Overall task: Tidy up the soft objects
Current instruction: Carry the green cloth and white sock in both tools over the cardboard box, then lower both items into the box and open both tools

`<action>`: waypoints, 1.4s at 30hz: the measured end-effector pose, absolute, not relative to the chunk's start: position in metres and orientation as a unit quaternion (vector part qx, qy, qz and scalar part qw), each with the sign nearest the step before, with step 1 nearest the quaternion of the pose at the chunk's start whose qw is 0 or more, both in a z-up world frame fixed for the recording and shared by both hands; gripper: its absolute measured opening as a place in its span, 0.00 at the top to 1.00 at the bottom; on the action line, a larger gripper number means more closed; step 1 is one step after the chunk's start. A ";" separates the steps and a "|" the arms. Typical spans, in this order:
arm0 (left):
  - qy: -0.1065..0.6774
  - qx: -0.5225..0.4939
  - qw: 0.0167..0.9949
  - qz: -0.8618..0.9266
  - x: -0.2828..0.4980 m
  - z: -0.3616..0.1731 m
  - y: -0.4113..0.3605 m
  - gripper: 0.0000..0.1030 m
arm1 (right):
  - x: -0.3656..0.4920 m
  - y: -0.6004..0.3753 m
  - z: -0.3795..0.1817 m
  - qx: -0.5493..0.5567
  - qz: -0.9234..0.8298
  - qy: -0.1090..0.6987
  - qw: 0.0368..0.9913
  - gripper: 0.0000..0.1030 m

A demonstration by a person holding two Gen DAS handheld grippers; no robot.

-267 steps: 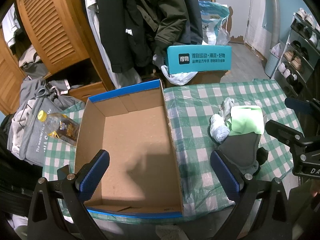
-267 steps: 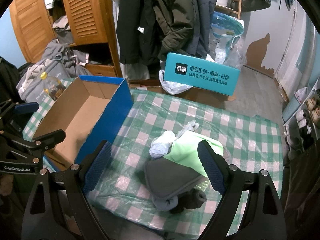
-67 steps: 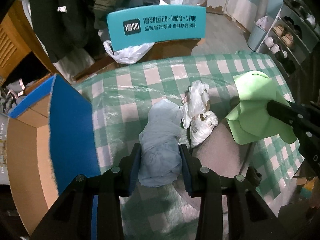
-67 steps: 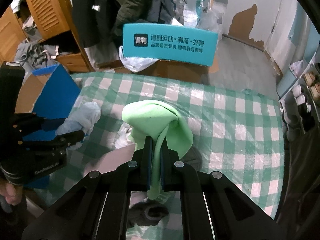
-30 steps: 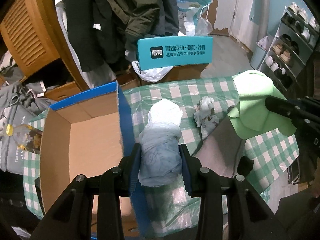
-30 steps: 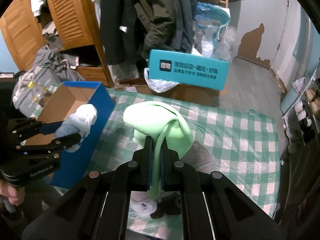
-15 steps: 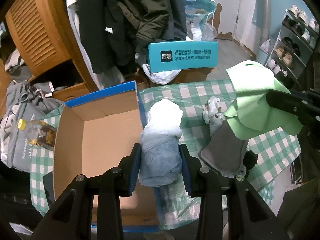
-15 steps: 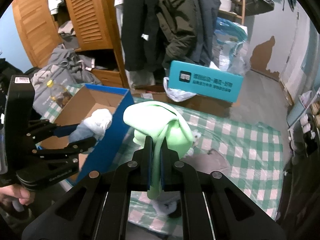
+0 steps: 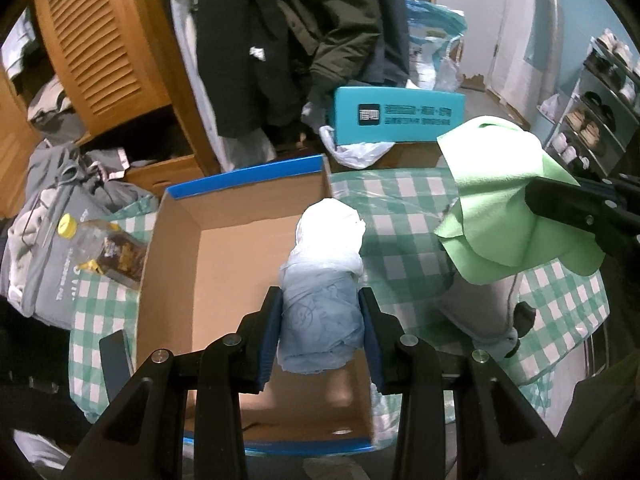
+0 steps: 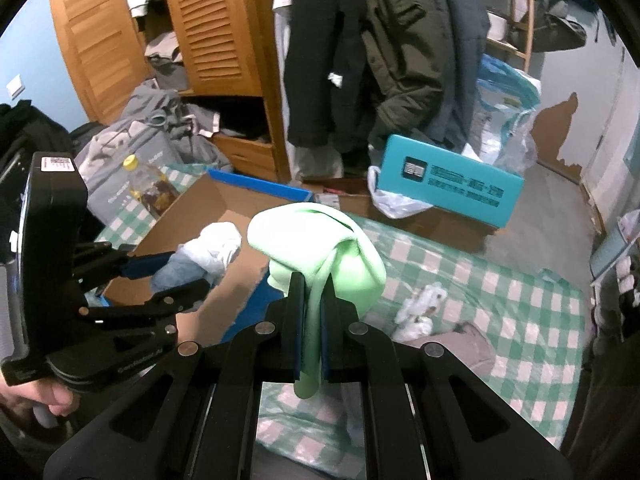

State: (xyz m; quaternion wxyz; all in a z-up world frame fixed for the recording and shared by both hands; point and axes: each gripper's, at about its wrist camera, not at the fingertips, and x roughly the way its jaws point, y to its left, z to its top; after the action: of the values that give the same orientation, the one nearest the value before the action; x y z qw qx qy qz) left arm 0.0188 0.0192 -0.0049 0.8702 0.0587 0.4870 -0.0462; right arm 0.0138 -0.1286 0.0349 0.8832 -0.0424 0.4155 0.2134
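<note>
Grippers are both carrying cloth toward the box: left gripper is squeezing a blue roll above its right edge, right gripper is pinching a green cloth nearby.

Open cardboard box lies bare below the left gripper; its blue-edged walls and a bottle flank it leftward.

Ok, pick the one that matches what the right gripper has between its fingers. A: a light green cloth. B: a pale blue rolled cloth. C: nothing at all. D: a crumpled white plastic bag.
A: in the right wrist view the right gripper is shut on the light green cloth, which drapes over its fingers; the pale blue rolled cloth is in the left gripper over the cardboard box.
</note>
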 end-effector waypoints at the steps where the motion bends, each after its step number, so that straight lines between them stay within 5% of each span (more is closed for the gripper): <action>1: 0.487 0.056 0.870 -0.043 0.019 -0.005 0.024 0.63 | 0.015 -0.125 0.035 -0.043 0.216 0.416 0.883 0.94; 42: 0.537 -0.005 0.843 0.035 0.026 -0.049 0.137 0.62 | 0.048 0.011 -0.017 -0.077 0.293 0.487 0.819 0.94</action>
State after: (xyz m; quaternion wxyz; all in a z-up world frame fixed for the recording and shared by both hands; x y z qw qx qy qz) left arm 0.0264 0.1371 -0.0492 0.8428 -0.0052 0.5371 0.0346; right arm 0.0480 0.0114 -0.0168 0.8195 -0.0774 0.4867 0.2926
